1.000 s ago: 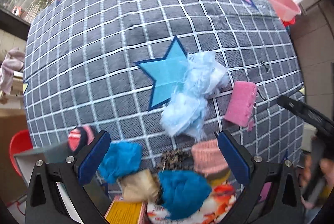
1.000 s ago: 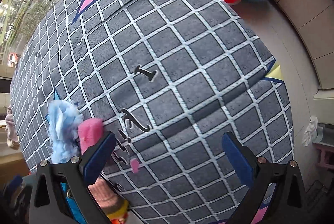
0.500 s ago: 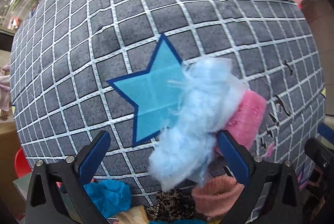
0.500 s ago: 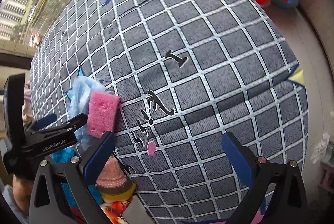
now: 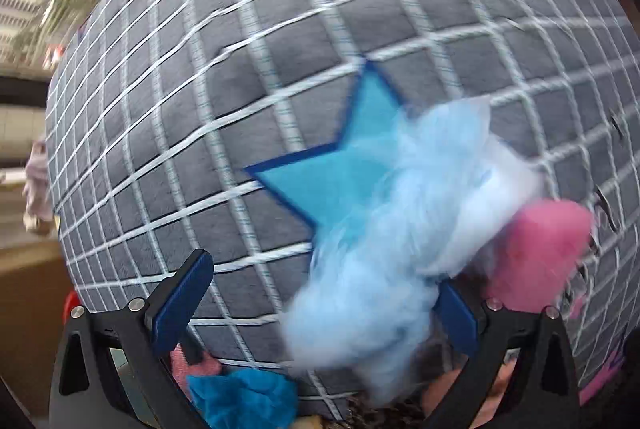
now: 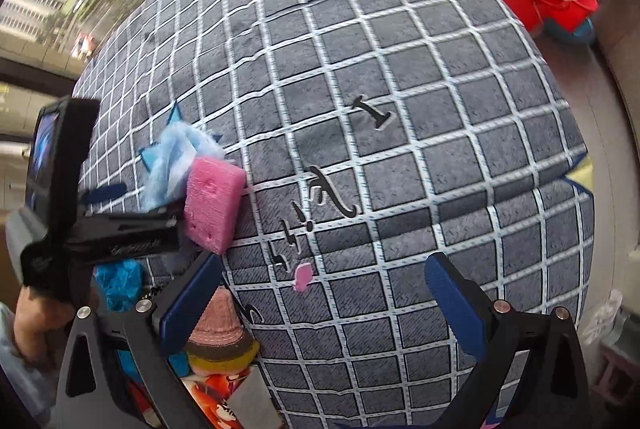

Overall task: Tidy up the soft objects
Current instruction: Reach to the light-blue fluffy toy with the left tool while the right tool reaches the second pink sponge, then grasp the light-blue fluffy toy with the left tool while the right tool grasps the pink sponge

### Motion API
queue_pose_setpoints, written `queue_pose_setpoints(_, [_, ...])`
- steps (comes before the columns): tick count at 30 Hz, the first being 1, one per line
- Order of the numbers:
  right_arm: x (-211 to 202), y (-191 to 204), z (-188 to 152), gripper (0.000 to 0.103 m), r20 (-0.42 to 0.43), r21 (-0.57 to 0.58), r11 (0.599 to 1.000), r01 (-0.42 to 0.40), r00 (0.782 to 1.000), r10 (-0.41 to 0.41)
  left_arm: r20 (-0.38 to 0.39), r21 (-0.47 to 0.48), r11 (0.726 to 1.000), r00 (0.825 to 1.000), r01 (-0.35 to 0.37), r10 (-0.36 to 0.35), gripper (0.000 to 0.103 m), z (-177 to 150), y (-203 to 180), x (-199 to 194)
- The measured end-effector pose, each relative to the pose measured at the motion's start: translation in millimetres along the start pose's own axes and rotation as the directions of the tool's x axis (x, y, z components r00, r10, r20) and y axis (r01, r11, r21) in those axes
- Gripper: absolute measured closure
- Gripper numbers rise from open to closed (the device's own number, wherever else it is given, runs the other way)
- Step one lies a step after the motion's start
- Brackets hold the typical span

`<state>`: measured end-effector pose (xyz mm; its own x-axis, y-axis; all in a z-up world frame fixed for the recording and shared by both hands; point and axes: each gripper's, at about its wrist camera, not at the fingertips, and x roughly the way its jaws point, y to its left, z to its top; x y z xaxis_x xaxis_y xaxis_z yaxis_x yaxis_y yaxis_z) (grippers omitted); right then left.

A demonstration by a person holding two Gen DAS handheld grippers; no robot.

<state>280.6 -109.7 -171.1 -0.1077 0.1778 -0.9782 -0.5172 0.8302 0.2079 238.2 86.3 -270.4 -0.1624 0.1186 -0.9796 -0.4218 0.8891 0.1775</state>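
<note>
On the left, our left gripper (image 5: 320, 309) has its jaws wide apart, the pale blue fluff (image 5: 404, 253) lying between them on the grid-patterned bed (image 5: 240, 69), over the blue star (image 5: 344, 173). The pink sponge (image 5: 540, 253) touches the fluff's right side. Our right gripper (image 6: 324, 305) hovers with jaws spread, empty.

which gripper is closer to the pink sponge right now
Left. The left gripper reaches right beside the sponge; the right gripper, open, hovers farther off over the blanket.

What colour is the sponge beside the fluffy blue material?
Pink. The sponge shows best in the right wrist view.
</note>
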Motion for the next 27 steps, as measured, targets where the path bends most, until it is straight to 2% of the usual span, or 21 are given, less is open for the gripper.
queue_pose_setpoints(2, [2.0, 18.6, 1.4, 0.001, 0.009, -0.142, 0.990, 0.019, 1.000, -0.018, -0.006, -0.044, 0.998, 0.999, 0.043, -0.044, 0.002, 4.7, 11.1, 5.6])
queue_pose_setpoints(6, [10.8, 53.0, 0.6, 0.001, 0.020, -0.376, 0.926, 0.036, 0.999, -0.031, 0.030, 0.026, 0.997, 0.997, 0.069, -0.069, 0.002, 11.6, 6.6, 1.9])
queue_pose_setpoints(9, [18.7, 67.7, 1.4, 0.001, 0.010, -0.456, 0.889, 0.047, 0.999, -0.047, 0.039, 0.029, 0.995, 0.994, 0.100, -0.101, 0.002, 23.5, -0.6, -1.9])
queue_pose_setpoints(11, [21.1, 68.0, 3.0, 0.001, 0.002, -0.440, 0.897, 0.039, 0.999, -0.042, 0.031, 0.030, 0.994, 0.994, 0.106, -0.107, 0.002, 42.2, -9.2, -2.6])
queue_pose_setpoints(12, [20.6, 63.4, 4.9, 0.001, -0.005, -0.402, 0.915, 0.021, 1.000, -0.025, 0.021, 0.039, 0.993, 0.993, 0.113, -0.114, 0.005, 55.0, -15.9, -3.5])
queue_pose_setpoints(14, [20.3, 56.3, 7.9, 0.001, -0.006, -0.338, 0.941, 0.012, 1.000, -0.015, 0.009, 0.099, 0.986, 0.990, 0.137, -0.138, 0.019, 69.1, -42.0, -4.9])
queue_pose_setpoints(17, [17.1, 34.6, 14.3, 0.001, -0.002, -0.232, 0.973, 0.013, 1.000, -0.014, 0.057, 0.165, 0.983, 0.994, 0.083, -0.094, 0.036, 71.8, -65.2, -12.4])
queue_pose_setpoints(19, [15.7, 27.0, 17.4, 0.001, 0.001, -0.199, 0.980, 0.018, 1.000, -0.018, 0.069, 0.142, 0.987, 0.994, 0.073, -0.084, 0.053, 76.0, -65.6, -12.1])
queue_pose_setpoints(20, [15.4, 24.6, 19.1, 0.001, 0.000, -0.191, 0.981, 0.021, 1.000, -0.021, 0.072, 0.119, 0.991, 0.995, 0.061, -0.070, 0.058, 79.6, -62.7, -11.5])
queue_pose_setpoints(22, [13.3, 21.2, 20.9, 0.001, 0.003, -0.184, 0.983, 0.018, 1.000, -0.018, 0.068, 0.084, 0.995, 0.996, 0.054, -0.060, 0.077, 80.8, -50.7, -10.4])
queue_pose_setpoints(24, [12.3, 22.2, 20.9, 0.001, 0.004, -0.182, 0.983, 0.008, 1.000, -0.008, 0.068, 0.041, 0.994, 0.992, 0.104, -0.107, 0.078, 86.3, -38.1, -10.3])
queue_pose_setpoints(27, [14.6, 30.2, 22.8, 0.001, 0.008, -0.188, 0.982, -0.008, 1.000, 0.010, 0.067, -0.009, 0.990, 0.988, 0.143, -0.142, 0.078, 92.5, -28.6, -9.9])
